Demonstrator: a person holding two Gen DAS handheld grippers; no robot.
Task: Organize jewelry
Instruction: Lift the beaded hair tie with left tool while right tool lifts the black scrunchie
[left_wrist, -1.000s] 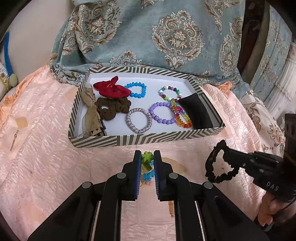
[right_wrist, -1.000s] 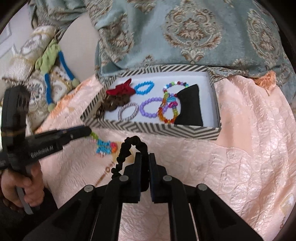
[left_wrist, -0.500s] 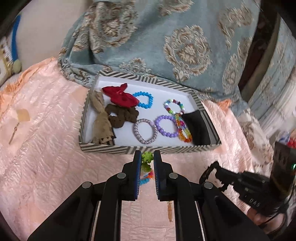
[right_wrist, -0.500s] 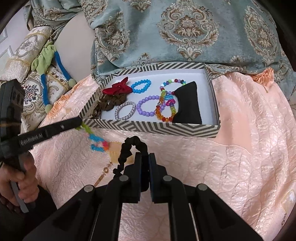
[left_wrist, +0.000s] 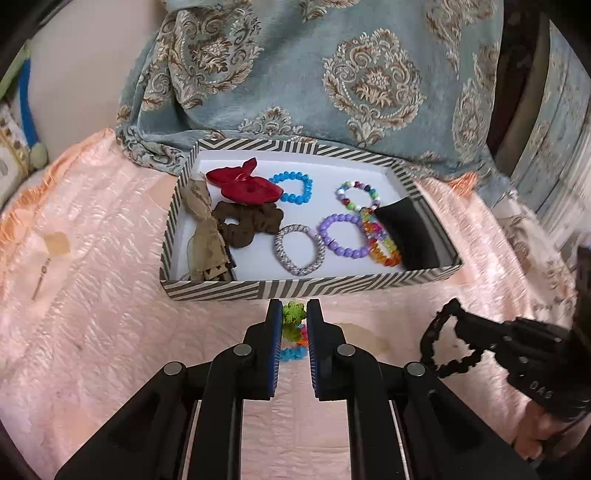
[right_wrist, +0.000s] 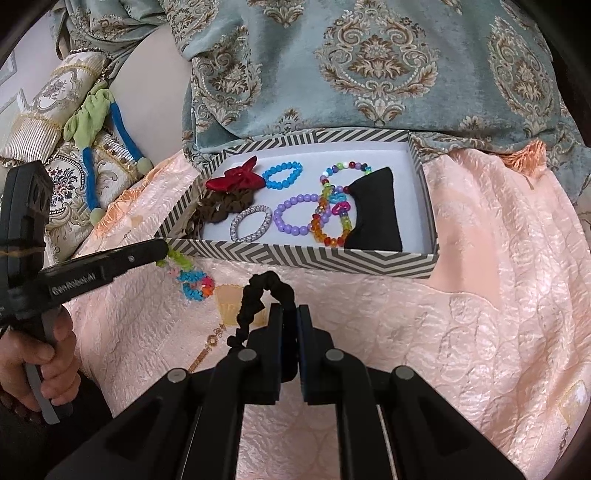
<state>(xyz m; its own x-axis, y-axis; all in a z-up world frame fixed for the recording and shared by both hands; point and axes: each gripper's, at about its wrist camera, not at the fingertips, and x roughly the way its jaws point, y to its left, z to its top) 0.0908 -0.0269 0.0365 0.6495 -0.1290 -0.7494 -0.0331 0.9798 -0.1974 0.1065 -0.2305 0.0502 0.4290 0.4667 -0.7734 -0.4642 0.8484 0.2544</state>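
A striped box (left_wrist: 303, 288) (right_wrist: 332, 263) on the peach bedspread holds a red bow (left_wrist: 242, 182), a brown scrunchie (left_wrist: 247, 223), several bead bracelets (left_wrist: 343, 236) and a black pouch (left_wrist: 406, 232). My left gripper (left_wrist: 294, 314) is shut on a multicolour fuzzy band (left_wrist: 293, 334), which hangs just before the box's front wall; it also shows in the right wrist view (right_wrist: 192, 284). My right gripper (right_wrist: 290, 314) is shut on a black scrunchie (right_wrist: 258, 299), held above the bedspread right of the left gripper (left_wrist: 448, 343).
A blue patterned cushion (left_wrist: 332, 81) stands behind the box. Pillows and a green and blue tie (right_wrist: 92, 122) lie at the left. A gold pendant (right_wrist: 207, 349) and a small pin (left_wrist: 40, 277) lie on the bedspread.
My left gripper has moved closer to the box's front wall with the fuzzy band. My right gripper has kept the black scrunchie and edged toward the box.
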